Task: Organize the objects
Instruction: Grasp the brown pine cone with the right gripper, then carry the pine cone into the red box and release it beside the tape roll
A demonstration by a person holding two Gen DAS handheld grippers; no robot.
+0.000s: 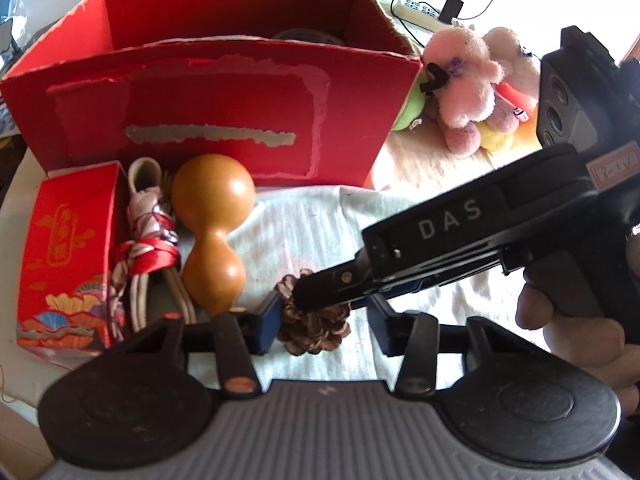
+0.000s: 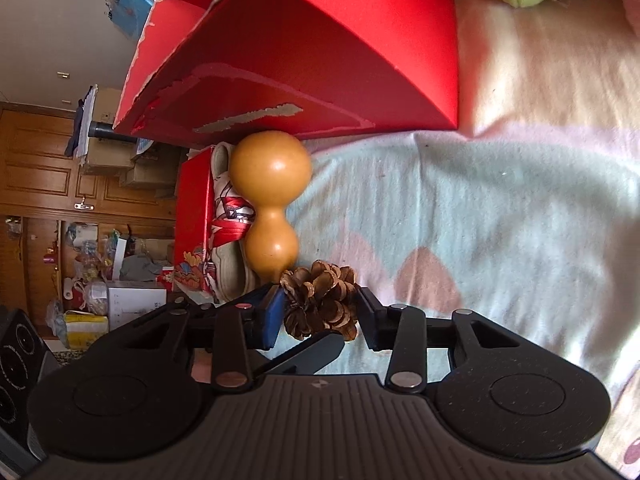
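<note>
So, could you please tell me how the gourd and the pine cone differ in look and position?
The gourd is smooth, glossy and tan, while the pine cone is dark brown with rough open scales. The gourd is the larger, with two bulbs and a narrow waist; the pine cone is a small, compact clump. The gourd lies free beside the ribbon-tied bundle; the pine cone sits between both grippers' fingers. Both rest on the pale cloth.

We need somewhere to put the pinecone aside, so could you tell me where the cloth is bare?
The widest bare patch of cloth lies right of the gourd, below the big red box. It is crowded on the left: small red box, ribbon-tied bundle and gourd sit packed together, and both grippers flank the pinecone. Plush toys fill the far right.
</note>
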